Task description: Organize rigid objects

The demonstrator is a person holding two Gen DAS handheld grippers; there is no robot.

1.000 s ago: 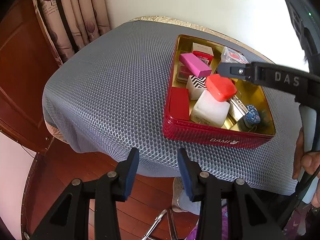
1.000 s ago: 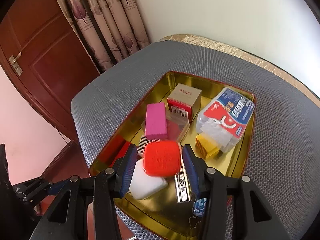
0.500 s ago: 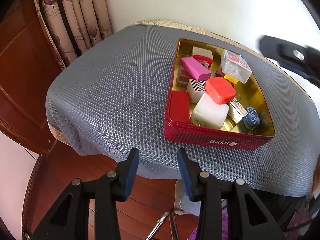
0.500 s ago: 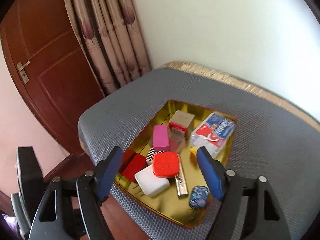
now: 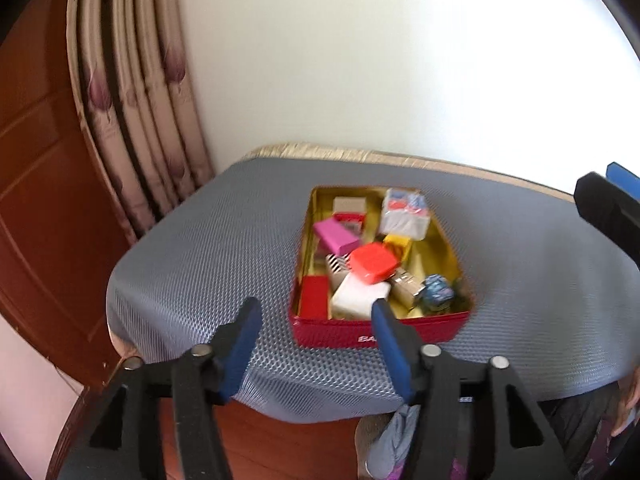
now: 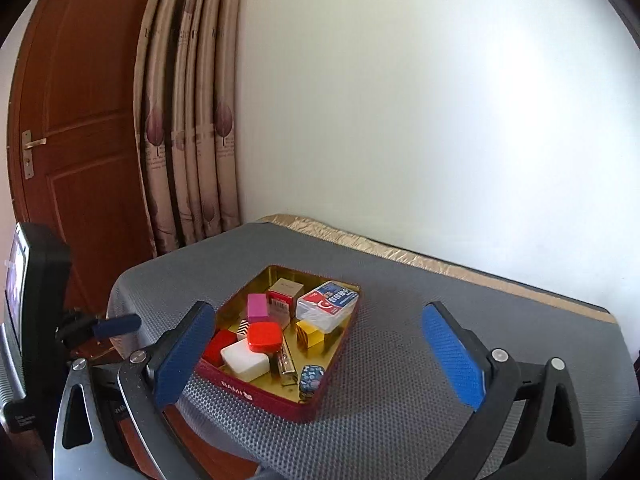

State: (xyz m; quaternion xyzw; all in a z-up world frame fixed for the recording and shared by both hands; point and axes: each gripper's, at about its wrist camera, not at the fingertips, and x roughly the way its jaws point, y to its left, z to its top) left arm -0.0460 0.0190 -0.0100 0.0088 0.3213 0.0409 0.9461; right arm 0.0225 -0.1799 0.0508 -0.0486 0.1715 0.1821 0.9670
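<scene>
Both claws back; door handle right-view only.

Mat right of tin bare; tin interior packed w/ boxes.

Support: table draped in grey honeycomb-mesh cover, gold fabric edging along far side against wall. Directly on it: 1 red tin, gold-lined, lidless, near the left front corner. Rest of cover bare.
</scene>
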